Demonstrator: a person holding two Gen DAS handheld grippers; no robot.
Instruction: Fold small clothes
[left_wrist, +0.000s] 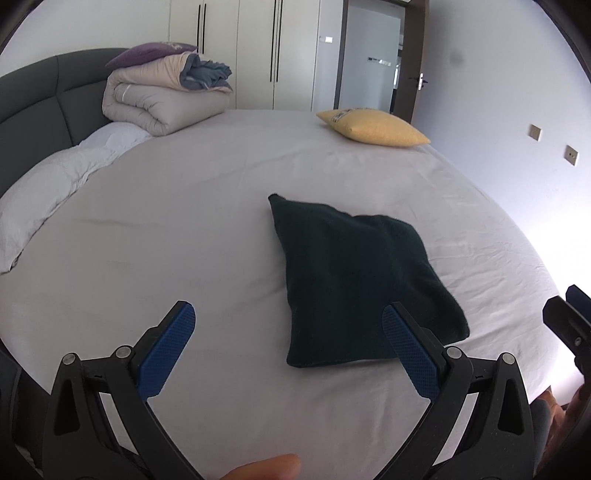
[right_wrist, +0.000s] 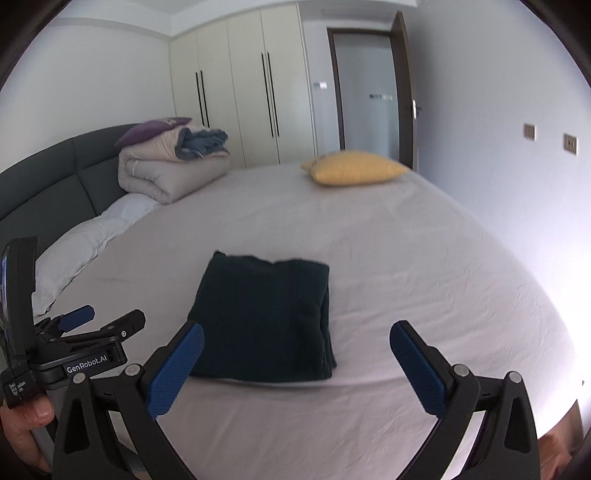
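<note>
- The folded dark green garment (left_wrist: 354, 280) lies as a compact square on the pale bed sheet (left_wrist: 184, 229), near the bed's close edge.
- The left gripper (left_wrist: 288, 321) hovers above the sheet, jaws spread wide and holding nothing.
- The right gripper (right_wrist: 297, 336) hovers likewise, jaws released, clear of the cloth.
- A yellow pillow (left_wrist: 373, 125) and a rolled duvet (left_wrist: 159, 99) sit far back.

One folded dark garment (left_wrist: 354, 280) at centre; one yellow cushion (left_wrist: 373, 127) upper right; one purple cushion (left_wrist: 147, 53), one rolled duvet (left_wrist: 155, 99) and one blue cloth (left_wrist: 207, 72) upper left; two wall sockets (left_wrist: 535, 132) at right; two grippers (right_wrist: 295, 362)
</note>
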